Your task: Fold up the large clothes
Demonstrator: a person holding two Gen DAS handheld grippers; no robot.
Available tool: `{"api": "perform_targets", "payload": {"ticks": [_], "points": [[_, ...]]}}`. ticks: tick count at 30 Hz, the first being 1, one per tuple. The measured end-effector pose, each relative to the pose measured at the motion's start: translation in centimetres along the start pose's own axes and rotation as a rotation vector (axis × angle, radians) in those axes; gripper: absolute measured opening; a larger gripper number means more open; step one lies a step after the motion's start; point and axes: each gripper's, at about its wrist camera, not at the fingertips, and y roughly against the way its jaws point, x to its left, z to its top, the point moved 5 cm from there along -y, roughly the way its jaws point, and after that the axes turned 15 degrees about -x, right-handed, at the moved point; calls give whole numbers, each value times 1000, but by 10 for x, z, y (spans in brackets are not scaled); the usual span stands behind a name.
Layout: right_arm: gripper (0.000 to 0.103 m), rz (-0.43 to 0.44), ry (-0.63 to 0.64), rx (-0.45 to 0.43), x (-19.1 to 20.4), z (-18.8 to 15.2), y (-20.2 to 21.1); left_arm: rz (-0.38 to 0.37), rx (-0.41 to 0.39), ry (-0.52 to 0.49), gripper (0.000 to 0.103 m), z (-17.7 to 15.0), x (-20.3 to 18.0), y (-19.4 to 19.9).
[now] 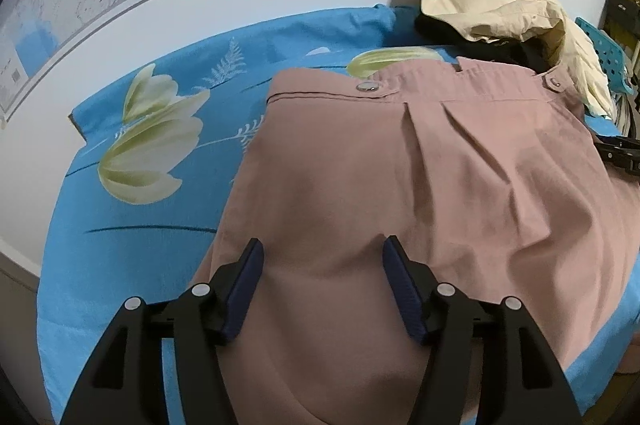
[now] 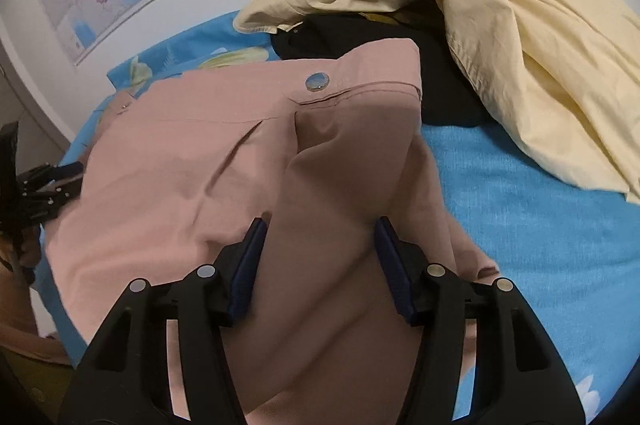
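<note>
The soft, pleated pink garment (image 1: 420,185) with 2 round metal snaps lies on the blue floral bedsheet (image 1: 132,225). Left tool (image 1: 322,253) and right tool (image 2: 318,233) gape open above it; crumpled cream cloth (image 2: 520,25) at 1 o'clock.

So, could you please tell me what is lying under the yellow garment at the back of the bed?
A black garment shows beneath the yellow garment, its near edge touching the pink trousers. How far it runs under the yellow cloth, or what else lies there, is covered.

Left gripper (image 1: 322,253) and right gripper (image 2: 318,231): black angular plastic frames, dark blue finger pads (image 1: 246,289), apparently silver round rivets.
</note>
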Motion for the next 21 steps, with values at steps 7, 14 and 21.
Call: {"api": "perform_targets", "payload": {"ticks": [7, 14, 21], "points": [[55, 30, -37, -43, -3, 5, 29, -28, -33, 55, 62, -2, 9, 17], [58, 68, -49, -65, -8, -7, 74, -54, -81, 108, 62, -11, 22, 56], [45, 40, -89, -8, -21, -28, 47, -44, 4, 194, 64, -41, 29, 34]]}}
